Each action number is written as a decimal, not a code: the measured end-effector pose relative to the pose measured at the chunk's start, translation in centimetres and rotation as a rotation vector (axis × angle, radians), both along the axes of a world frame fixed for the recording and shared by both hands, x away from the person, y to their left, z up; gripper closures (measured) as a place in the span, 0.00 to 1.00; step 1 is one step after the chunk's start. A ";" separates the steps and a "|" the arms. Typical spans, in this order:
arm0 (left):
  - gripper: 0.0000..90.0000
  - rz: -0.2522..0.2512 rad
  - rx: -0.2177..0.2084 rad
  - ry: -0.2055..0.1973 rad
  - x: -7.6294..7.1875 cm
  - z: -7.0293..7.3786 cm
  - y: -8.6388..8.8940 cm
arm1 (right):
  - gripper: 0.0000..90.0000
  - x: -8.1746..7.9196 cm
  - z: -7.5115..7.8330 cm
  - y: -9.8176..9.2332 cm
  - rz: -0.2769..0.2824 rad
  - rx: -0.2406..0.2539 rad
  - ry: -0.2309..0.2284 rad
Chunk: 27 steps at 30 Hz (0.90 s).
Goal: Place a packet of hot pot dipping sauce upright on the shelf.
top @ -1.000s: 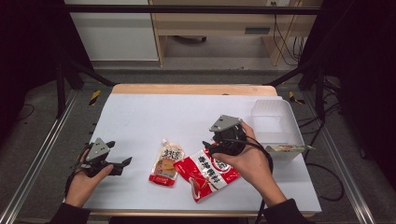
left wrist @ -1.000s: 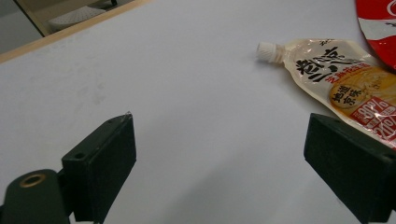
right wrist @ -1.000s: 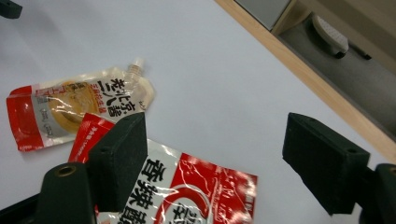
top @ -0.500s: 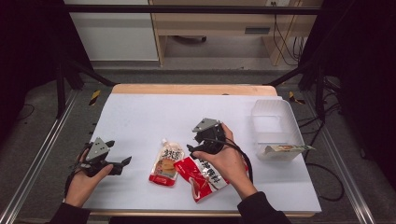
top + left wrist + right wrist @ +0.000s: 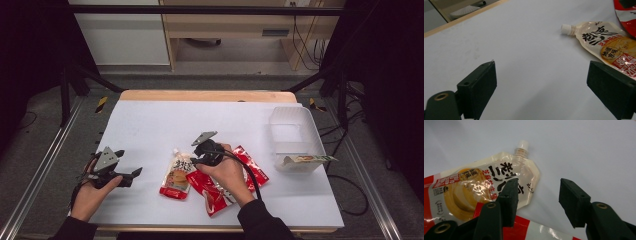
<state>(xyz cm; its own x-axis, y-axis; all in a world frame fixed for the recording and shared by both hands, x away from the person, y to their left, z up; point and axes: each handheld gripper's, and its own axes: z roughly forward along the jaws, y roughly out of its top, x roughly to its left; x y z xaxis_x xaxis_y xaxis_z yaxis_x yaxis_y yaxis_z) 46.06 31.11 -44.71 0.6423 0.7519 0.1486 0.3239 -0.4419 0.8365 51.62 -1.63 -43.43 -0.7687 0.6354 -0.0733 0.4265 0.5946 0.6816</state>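
The spout pouch (image 5: 177, 176) lies flat, cap pointing away (right gripper (image 5: 537, 192) jaws closing, unclenched, beside it).

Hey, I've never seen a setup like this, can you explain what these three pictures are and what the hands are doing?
A person sits at a white table with a hand-held black two-jaw gripper in each hand. The high view looks down from above; the other two views come from small cameras riding on each gripper, looking along its jaws.

On the table lie a cream spouted pouch with a white cap, a red and white snack bag, and a clear plastic bin with a small flat carton resting on its near rim.

The left gripper rests open, holding nothing. The right gripper is down at the cream pouch's edge; its jaws have just been closing, one over the pouch, but nothing is gripped.
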 end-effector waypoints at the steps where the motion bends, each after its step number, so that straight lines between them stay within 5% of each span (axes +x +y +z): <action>1: 0.10 0.000 0.002 -0.002 0.0 0.0 0.0 | 0.59 0.1 -0.3 0.3 -0.001 0.003 0.010; 14: 0.10 0.001 0.005 0.003 0.1 -0.1 0.0 | 0.58 1.4 -3.4 1.9 -0.028 0.004 0.077; 27: 0.10 0.001 0.004 0.005 0.1 -0.1 -0.1 | 0.71 1.0 -3.5 2.1 -0.034 0.018 0.100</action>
